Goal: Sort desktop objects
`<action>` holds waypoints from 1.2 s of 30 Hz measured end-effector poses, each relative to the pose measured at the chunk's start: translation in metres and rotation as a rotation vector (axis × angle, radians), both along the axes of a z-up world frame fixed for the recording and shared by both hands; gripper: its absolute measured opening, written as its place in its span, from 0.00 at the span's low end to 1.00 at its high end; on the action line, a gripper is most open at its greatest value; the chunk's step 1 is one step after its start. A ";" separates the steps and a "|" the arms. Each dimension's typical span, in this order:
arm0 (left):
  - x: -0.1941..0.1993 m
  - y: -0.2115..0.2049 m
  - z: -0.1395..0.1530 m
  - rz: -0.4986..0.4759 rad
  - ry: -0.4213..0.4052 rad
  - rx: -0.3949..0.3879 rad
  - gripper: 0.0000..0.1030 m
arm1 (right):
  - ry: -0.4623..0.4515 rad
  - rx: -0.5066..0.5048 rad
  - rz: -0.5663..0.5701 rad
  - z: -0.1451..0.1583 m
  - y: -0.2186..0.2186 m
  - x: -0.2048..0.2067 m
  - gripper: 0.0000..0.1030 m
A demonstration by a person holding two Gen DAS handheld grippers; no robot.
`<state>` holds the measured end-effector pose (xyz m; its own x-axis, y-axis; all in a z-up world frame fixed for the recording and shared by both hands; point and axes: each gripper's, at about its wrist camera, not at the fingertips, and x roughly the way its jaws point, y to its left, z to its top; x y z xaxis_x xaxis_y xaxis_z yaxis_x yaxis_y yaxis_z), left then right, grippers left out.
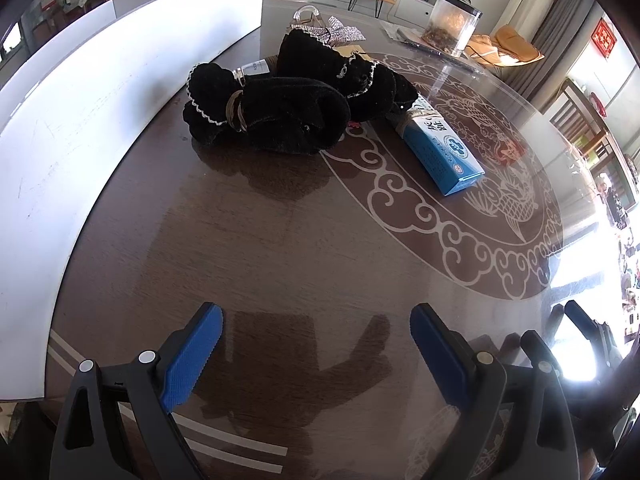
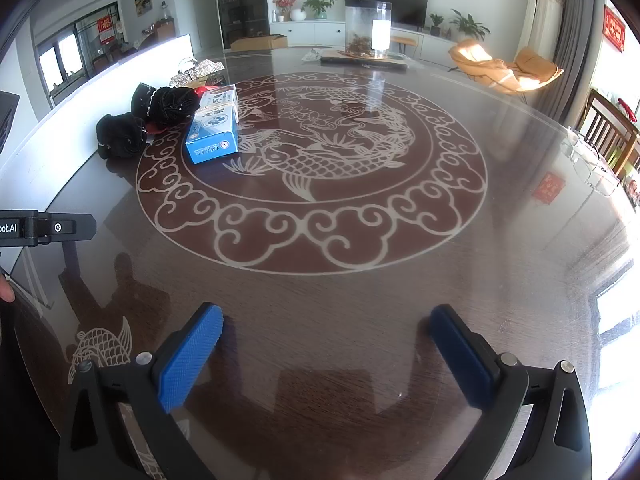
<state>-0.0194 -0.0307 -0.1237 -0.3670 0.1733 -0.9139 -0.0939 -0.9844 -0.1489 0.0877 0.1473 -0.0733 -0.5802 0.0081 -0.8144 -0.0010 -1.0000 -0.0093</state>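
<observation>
A heap of black velvet hair ties with silver trim (image 1: pixel 280 108) lies on the dark round table (image 1: pixel 280 260), well ahead of my left gripper (image 1: pixel 316 316), which is open and empty. A blue and white box (image 1: pixel 440 148) lies to the right of the heap. In the right wrist view the same box (image 2: pixel 214 132) and black hair ties (image 2: pixel 160 112) sit far off at the left. My right gripper (image 2: pixel 326 320) is open, holding nothing, over bare table near the front edge. The left gripper's body (image 2: pixel 48 228) shows at the left edge.
A white panel (image 1: pixel 80 120) curves along the table's left side. A sparkly silver item (image 1: pixel 340 32) lies behind the heap. A clear tank (image 2: pixel 368 30) stands at the far side on a flat dark object. Glasses (image 2: pixel 592 168) rest at the right edge. Chairs stand beyond the table.
</observation>
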 end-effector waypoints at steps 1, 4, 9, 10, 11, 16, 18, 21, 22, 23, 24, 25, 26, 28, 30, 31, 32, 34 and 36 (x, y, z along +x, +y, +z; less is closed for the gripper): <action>0.000 0.000 0.000 -0.001 0.000 -0.001 0.93 | 0.000 0.000 0.000 0.000 0.000 0.000 1.00; 0.001 0.000 0.000 -0.002 0.001 -0.002 0.93 | 0.000 0.000 0.000 0.000 0.000 0.000 1.00; 0.001 0.000 0.000 -0.002 0.000 -0.002 0.93 | 0.000 0.000 0.000 0.000 0.000 0.000 1.00; 0.001 0.001 0.000 -0.002 0.000 -0.002 0.93 | 0.000 0.000 0.000 0.000 0.000 0.000 1.00; 0.000 0.001 0.000 -0.002 0.000 -0.002 0.93 | 0.000 0.000 0.000 0.000 0.000 0.000 1.00; 0.001 0.001 0.001 -0.005 0.001 -0.006 0.93 | 0.000 0.000 0.000 0.000 0.000 0.000 1.00; 0.000 0.001 0.000 -0.005 0.000 -0.005 0.93 | 0.000 0.000 0.000 -0.001 -0.001 0.000 1.00; 0.001 0.002 0.000 -0.007 0.000 -0.009 0.93 | 0.000 0.000 0.000 0.000 0.000 0.000 1.00; 0.001 0.002 0.000 -0.008 0.001 -0.011 0.93 | 0.000 0.000 0.000 0.000 0.000 0.000 1.00; 0.002 0.002 0.000 -0.009 0.001 -0.013 0.93 | 0.000 0.000 0.000 0.000 0.000 0.000 1.00; 0.002 0.003 0.000 -0.010 0.001 -0.014 0.93 | 0.000 0.000 0.000 0.000 0.000 0.000 1.00; 0.002 0.003 0.000 -0.011 0.001 -0.016 0.93 | 0.000 0.000 0.000 -0.001 -0.001 0.000 1.00; 0.003 0.003 0.000 -0.011 0.001 -0.017 0.93 | 0.000 0.000 0.000 -0.001 -0.001 0.000 1.00; 0.003 0.003 0.000 -0.011 0.001 -0.015 0.93 | 0.000 0.000 0.000 0.000 -0.001 0.000 1.00; 0.003 0.002 0.000 -0.009 0.001 -0.010 0.93 | 0.000 0.000 0.000 0.000 0.000 0.000 1.00; 0.003 0.001 0.000 -0.007 0.001 -0.005 0.93 | 0.000 0.000 0.000 0.000 0.000 0.000 1.00; 0.003 0.000 0.001 -0.002 0.001 0.001 0.93 | 0.000 0.000 0.000 0.000 0.000 0.000 1.00; 0.003 -0.004 0.002 0.017 0.007 0.015 0.93 | 0.000 0.000 0.000 0.000 0.000 0.000 1.00; 0.004 -0.010 0.005 0.035 0.019 0.038 0.93 | 0.000 0.000 0.000 0.000 0.000 0.000 1.00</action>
